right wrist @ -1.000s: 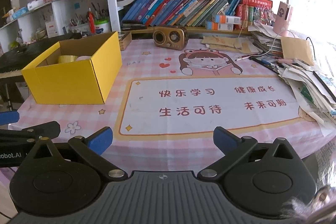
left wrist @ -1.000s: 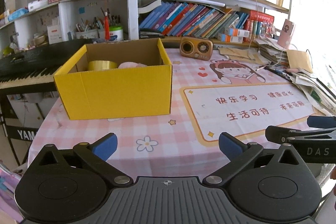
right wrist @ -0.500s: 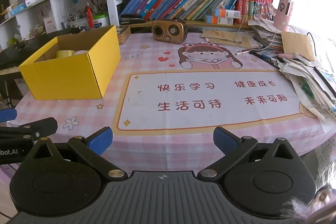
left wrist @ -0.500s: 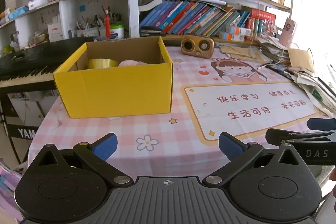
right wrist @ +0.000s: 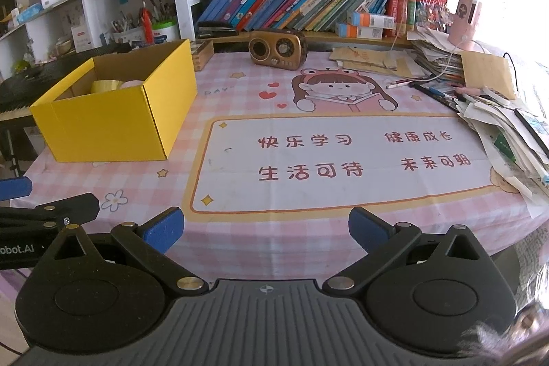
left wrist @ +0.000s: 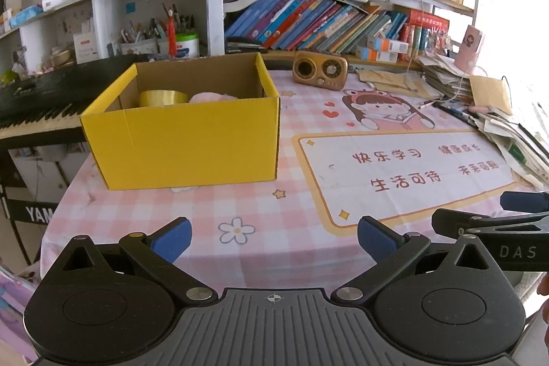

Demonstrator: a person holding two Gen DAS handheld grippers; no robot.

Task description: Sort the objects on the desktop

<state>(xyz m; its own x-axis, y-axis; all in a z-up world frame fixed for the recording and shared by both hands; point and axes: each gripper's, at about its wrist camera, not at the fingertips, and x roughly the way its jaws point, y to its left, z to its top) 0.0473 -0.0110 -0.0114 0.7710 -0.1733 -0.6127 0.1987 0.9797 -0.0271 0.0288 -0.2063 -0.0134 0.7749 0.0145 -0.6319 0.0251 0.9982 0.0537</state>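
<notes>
A yellow cardboard box (left wrist: 185,139) (right wrist: 113,129) stands open on the left of the pink checked tablecloth (left wrist: 274,215). Inside it lie a roll of yellowish tape (left wrist: 163,97) (right wrist: 104,86) and a pale pink item (left wrist: 212,97) (right wrist: 132,83). My left gripper (left wrist: 273,237) hovers open at the table's near edge, nothing between its blue pads. My right gripper (right wrist: 266,228) is open too, empty, over the near edge further right. Each gripper shows at the edge of the other's view.
A small brown retro radio (left wrist: 319,70) (right wrist: 278,49) sits at the back of the table. Stacked papers and pens (right wrist: 507,126) crowd the right edge. Bookshelves (right wrist: 308,6) rise behind, and a black keyboard piano (left wrist: 34,102) stands left of the table.
Both grippers have drawn back slightly from the table and risen a little, so the box and mat sit lower and further off. Both stay open and empty.
</notes>
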